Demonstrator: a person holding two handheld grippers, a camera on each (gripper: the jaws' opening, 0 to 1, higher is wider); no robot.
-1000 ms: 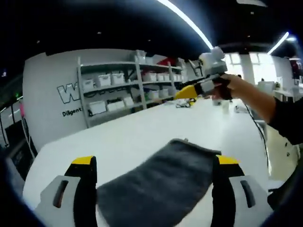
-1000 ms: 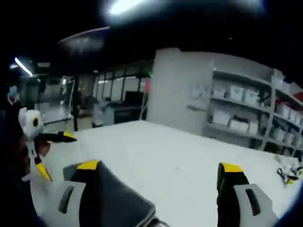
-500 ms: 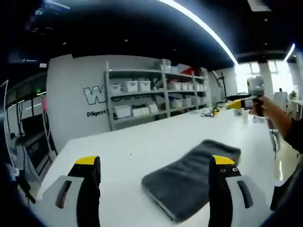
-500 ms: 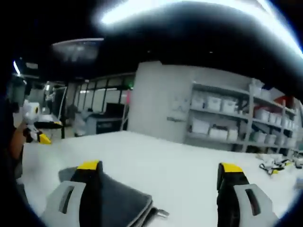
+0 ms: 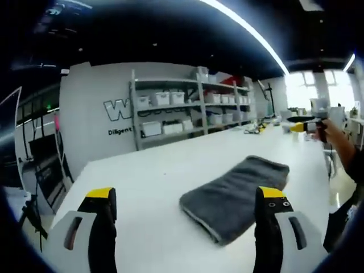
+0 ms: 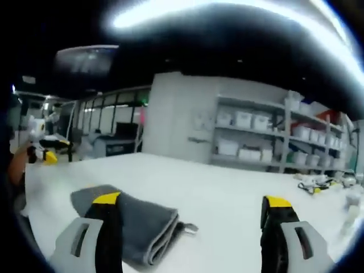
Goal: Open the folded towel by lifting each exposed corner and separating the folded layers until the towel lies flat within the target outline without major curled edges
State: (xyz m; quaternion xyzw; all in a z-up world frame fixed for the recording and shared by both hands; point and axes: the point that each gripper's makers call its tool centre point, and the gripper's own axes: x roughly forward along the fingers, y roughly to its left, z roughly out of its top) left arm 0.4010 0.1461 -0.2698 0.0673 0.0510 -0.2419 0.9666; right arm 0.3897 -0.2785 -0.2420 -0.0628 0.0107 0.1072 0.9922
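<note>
Jaws of the left gripper (image 5: 182,227) and right gripper (image 6: 190,227) stand spread, pinching nothing, above the near edge of the white bench (image 5: 153,176). Past them the grey towel (image 5: 236,190) lies folded on the bench. Shelves (image 5: 187,108) with white bins stand at the far wall.

You are facing a long white table (image 5: 170,170) in a big, dim-ceilinged room. Behind it a pale wall (image 5: 85,131) carries dark lettering (image 5: 116,109), and a grey shelving unit (image 5: 187,108) holds rows of white bins (image 5: 161,99). Strip lights (image 5: 250,34) cross the ceiling; bright windows (image 5: 318,91) glow far right.
</note>
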